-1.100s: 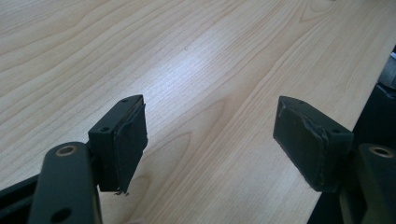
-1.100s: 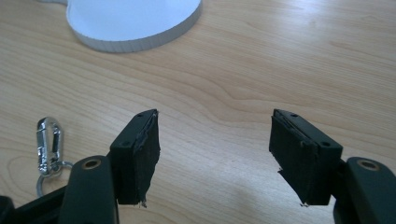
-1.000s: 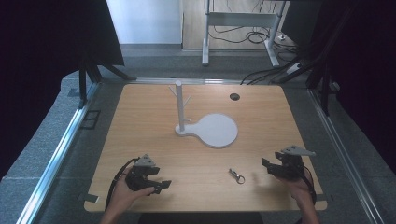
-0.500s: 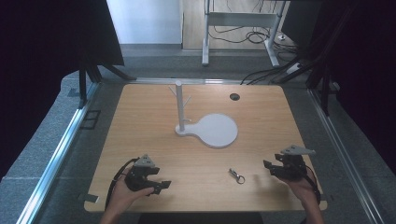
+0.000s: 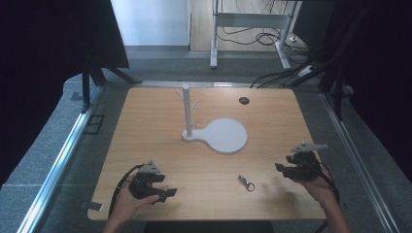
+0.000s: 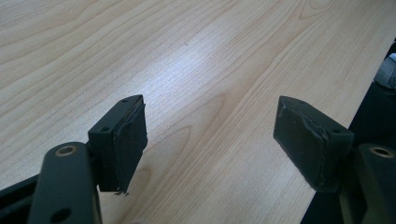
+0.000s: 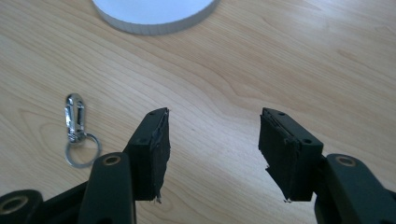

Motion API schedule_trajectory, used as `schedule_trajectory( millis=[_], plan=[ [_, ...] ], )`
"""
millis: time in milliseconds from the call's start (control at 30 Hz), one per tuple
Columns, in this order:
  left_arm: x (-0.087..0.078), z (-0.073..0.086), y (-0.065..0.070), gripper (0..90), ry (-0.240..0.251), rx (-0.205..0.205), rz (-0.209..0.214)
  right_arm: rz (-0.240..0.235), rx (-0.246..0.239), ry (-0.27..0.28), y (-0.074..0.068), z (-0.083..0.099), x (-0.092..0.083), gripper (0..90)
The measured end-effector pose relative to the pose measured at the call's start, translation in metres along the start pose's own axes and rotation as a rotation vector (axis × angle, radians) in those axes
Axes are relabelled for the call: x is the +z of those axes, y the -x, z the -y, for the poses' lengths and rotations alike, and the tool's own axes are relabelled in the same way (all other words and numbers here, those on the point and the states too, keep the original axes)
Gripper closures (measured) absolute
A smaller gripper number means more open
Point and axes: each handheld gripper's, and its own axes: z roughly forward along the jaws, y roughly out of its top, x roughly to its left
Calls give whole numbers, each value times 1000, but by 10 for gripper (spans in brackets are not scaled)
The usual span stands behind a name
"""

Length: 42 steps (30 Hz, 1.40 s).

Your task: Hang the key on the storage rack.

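Near edge of the table [image 5: 145,141]: your left gripper [image 5: 163,192] rests low by the front edge, jaws spread wide with only bare wood between them. It looks parked, out of the way.

Your right gripper [image 5: 286,168] hangs just above the wood at the right side. Its jaws have just been closing a little but are spread apart with nothing between them. They point toward the table's middle, probably lining up for the pickup.

Between the two grippers, nearer the right one: one key clip [image 5: 246,182], a metal snap hook with a split ring, lying flat and untouched. In the right gripper view the clip [image 7: 77,128] sits off to the left of the jaws, so you'd need to swing that way.

Farther back, centre: one white stand [image 5: 187,111] with short pegs, upright on its round base [image 5: 226,136], likely the hanging spot.

Count: two grippers, one clip, one stand.
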Motion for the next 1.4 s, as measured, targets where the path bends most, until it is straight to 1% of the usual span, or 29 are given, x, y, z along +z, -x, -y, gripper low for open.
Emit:
schedule_trajectory(
  millis=[67, 100, 167, 233, 300, 367, 667, 900, 933, 1000, 1067, 1133, 1200, 1233, 1300, 1400],
  plan=[
    [0, 0, 0, 262, 1, 1, 0, -4, -6, -3, -1, -3, 0, 435],
    [-1, 0, 0, 262, 5, 3, 0, -9, -20, -11, -4, -10, -1, 434],
    [-2, 0, 1, 262, 8, 5, -1, -14, -23, -16, -5, -13, -1, 433],
    [-3, -1, 0, 262, 10, 6, -1, -28, -40, -28, -8, -21, 0, 433],
    [-3, -1, 0, 262, 10, 4, -1, -30, -44, -30, -8, -23, 0, 434],
    [-3, 0, 0, 262, 11, 3, -2, -21, -64, -51, -11, -29, 1, 435],
    [-1, 0, 0, 262, 8, 1, 2, -40, -80, -75, -16, -38, 2, 438],
    [-3, -1, 1, 262, 16, 4, 3, -65, -107, -103, -25, -45, 4, 475],
    [-4, -1, 1, 262, 16, 4, 2, -72, -118, -115, -28, -47, 6, 484],
    [-3, -1, 1, 262, 18, 2, 4, -77, -125, -120, -31, -49, 6, 514],
    [-3, -1, 1, 262, 17, 3, 3, -74, -124, -120, -32, -50, 7, 521],
    [-3, -1, 2, 262, 14, 6, 5, -86, -127, -122, -33, -52, 8, 529],
    [-3, -1, 3, 262, 17, 11, 4, -91, -130, -139, -36, -55, 11, 533],
    [-3, -1, 3, 262, 17, 11, 4, -91, -130, -139, -36, -55, 11, 533],
    [-5, -2, 4, 261, 24, 13, 11, -108, -139, -154, -40, -57, 13, 545],
    [-7, -3, 5, 260, 33, 15, 12, -118, -149, -166, -42, -57, 15, 559]
  ],
)
